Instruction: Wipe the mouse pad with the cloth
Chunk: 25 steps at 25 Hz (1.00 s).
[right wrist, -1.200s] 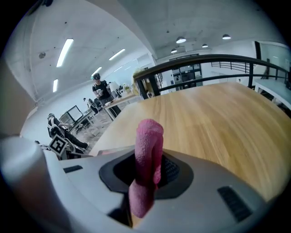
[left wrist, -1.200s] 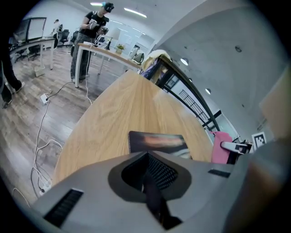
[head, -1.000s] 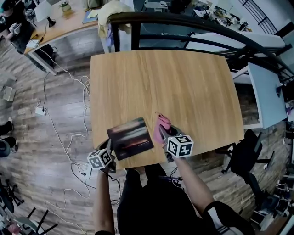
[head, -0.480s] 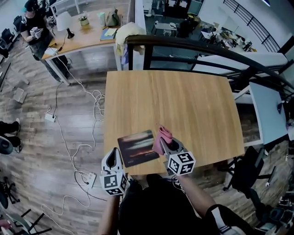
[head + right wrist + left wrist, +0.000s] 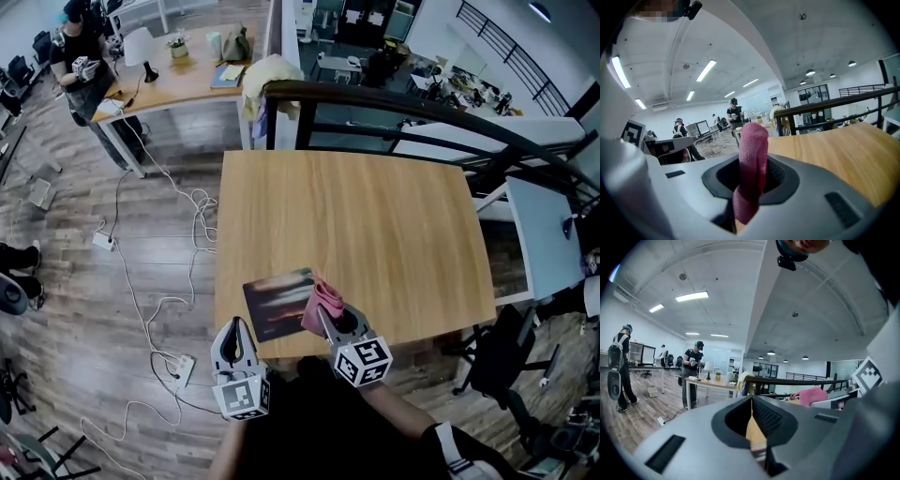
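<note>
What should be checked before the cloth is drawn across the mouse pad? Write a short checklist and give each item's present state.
1. Cloth gripped in the right tool: ok, the jaws are shut on it.
2. Cloth over the mouse pad: ok, at the pad's right edge.
3. Cloth pressing on the pad: cannot tell.
4. Left tool steadying the pad: not ok, it is shut on nothing and sits off the pad's near left corner.
5. Pad wholly on the table: ok.

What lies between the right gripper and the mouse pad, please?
The pink cloth, clamped by the right gripper, reaches over the right edge of the mouse pad. The head view shows this, though it can't show whether they touch.
</note>
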{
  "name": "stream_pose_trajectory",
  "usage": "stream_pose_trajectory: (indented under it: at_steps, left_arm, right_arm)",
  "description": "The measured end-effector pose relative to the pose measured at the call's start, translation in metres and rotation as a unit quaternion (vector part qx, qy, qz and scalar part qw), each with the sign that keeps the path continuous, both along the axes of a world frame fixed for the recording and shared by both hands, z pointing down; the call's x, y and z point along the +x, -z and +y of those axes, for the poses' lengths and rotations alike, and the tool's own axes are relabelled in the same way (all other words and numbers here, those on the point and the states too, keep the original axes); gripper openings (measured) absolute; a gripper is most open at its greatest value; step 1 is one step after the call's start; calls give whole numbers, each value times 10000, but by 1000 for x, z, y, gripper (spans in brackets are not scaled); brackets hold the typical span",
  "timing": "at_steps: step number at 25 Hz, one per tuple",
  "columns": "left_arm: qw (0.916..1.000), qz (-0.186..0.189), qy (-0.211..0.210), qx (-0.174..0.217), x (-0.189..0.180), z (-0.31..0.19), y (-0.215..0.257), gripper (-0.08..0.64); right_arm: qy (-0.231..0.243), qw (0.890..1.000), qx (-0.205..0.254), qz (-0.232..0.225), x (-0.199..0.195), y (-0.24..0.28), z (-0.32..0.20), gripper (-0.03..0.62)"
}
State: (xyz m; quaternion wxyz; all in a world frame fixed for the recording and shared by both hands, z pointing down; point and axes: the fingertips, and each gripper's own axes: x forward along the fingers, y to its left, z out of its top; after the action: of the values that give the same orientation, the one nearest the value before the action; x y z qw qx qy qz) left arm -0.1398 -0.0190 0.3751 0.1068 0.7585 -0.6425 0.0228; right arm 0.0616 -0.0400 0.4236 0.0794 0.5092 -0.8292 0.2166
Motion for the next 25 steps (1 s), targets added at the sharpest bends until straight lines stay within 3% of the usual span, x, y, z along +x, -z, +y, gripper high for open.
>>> stream_pose_trajectory:
  at_steps: [25]
  left_arm:
    - [9997, 54, -251, 27, 8, 1, -9, 23]
  right_arm:
    - [145, 9995, 272, 113, -15, 2, 2, 89]
